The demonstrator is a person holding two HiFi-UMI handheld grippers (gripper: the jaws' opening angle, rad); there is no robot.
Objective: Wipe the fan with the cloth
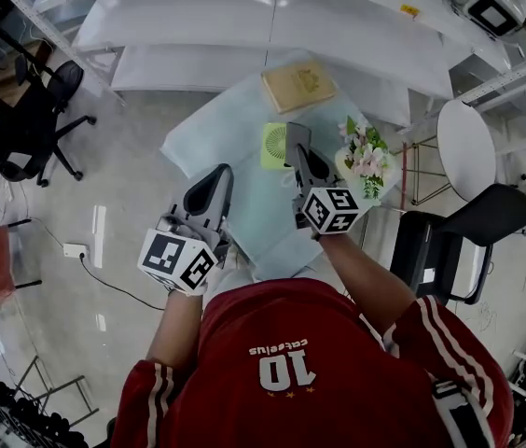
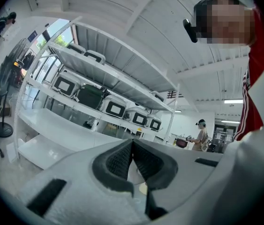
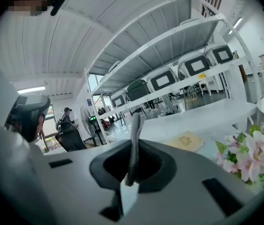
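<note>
Two grippers are held over a pale glass-topped table (image 1: 198,131): the left gripper (image 1: 218,177) near its front edge, the right gripper (image 1: 297,140) further in.

Only the head view takes in the green fan (image 1: 273,146). It is a small square body with a round grille, lying flat near the middle of the table, between a tan book (image 1: 298,87) and a bunch of pink and white flowers (image 1: 366,160). The right gripper's tip is seen just beside the fan's right edge; contact cannot be judged.

The jaws are read only in the gripper views. In the left gripper view, the left gripper's ribbed pads are pressed together with nothing between them. They are aimed at white shelving (image 2: 99,95) loaded with white cases, and a distant person (image 2: 201,136) is seen. In the right gripper view, the jaws are likewise closed on nothing and seen edge-on, with the book and flowers beyond.

Glossy pale floor (image 1: 123,213) is noted, with black office chairs (image 1: 44,119) at left and a round white table (image 1: 473,140) at right.
</note>
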